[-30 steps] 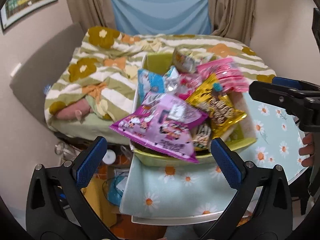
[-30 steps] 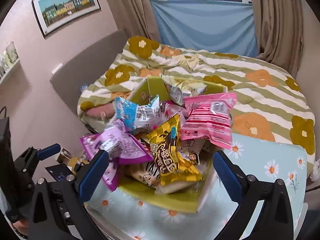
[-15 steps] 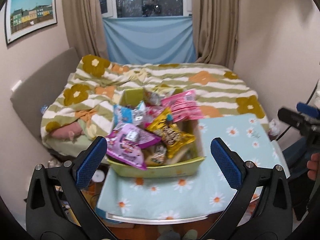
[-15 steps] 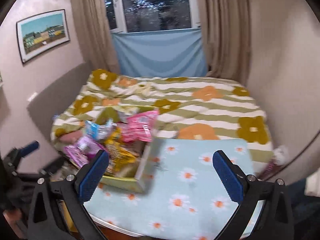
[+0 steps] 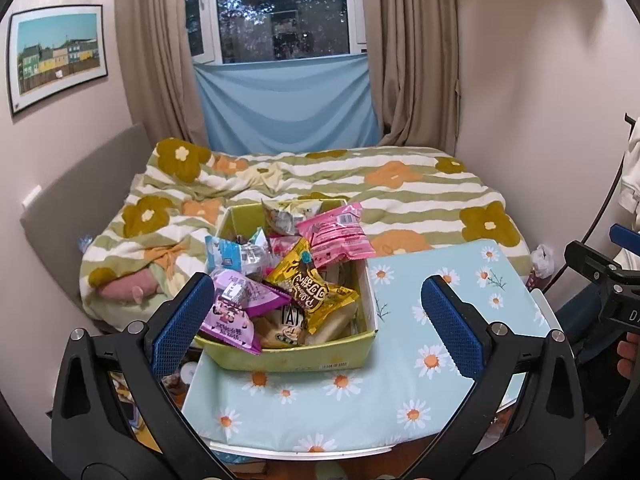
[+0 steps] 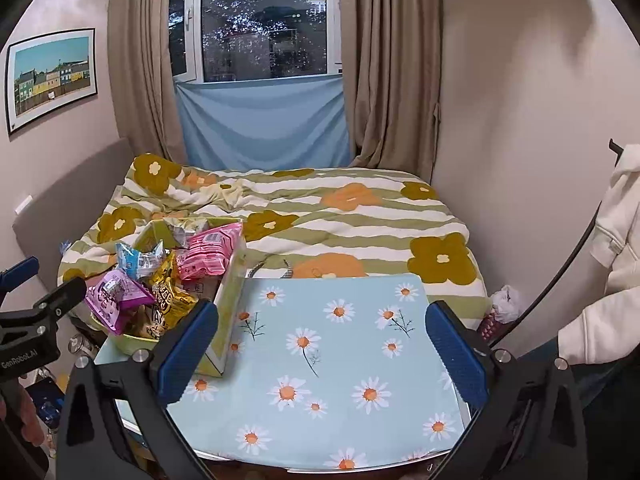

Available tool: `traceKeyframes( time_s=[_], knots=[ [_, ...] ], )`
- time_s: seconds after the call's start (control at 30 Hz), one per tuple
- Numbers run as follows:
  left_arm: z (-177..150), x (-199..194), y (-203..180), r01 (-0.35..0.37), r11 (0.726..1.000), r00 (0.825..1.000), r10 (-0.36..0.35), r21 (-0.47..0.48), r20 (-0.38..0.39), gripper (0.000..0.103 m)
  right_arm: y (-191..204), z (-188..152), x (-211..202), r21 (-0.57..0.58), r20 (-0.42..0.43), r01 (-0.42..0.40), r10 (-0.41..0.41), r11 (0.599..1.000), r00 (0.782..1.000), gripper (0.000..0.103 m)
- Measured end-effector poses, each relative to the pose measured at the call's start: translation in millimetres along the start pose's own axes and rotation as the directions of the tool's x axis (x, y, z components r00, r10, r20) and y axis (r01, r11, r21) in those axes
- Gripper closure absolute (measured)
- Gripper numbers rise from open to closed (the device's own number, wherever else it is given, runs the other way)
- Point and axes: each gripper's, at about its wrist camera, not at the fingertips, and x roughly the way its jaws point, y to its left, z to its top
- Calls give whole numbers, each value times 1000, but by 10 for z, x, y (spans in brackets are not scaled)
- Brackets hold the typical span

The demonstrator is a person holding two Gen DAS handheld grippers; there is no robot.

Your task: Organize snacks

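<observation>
- The bed behind the worktop is the biggest thing, with a striped cover that has yellow and orange flowers on it.
- The worktop has a light blue cloth with white daisies. In the right wrist view most of the cloth is bare.
- The yellow-green box sits on the left part of the worktop, near the bed. In the right wrist view it is at the left side.
- The box is heaped with snack bags that stick up over its rim.
- The pink bag has stripes and lies on top at the back right.
- The yellow bag has dark letters and lies in the middle.
- The purple bag hangs over the front left rim.
- The blue and white bag is at the back left.
- The left gripper has its jaws wide apart and holds nothing. It hangs in front of the box.
- The right gripper also has its jaws wide apart and empty, over the bare cloth.
- Half a second ago the box looked smaller in the left wrist view. Now it looks bigger and sits between the blue pads.
- In the right wrist view, the bags look sharp now, not blurry like before.
</observation>
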Motion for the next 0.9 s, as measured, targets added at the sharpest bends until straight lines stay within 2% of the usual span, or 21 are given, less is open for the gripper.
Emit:
traceKeyframes(
  time_s=[0.9],
  knots=[
    [15, -58, -14, 8, 1000, 999, -8, -13, 35, 0, -50, 15, 7, 4, 7, 1, -1, 1000, 1000, 0]
  ],
)
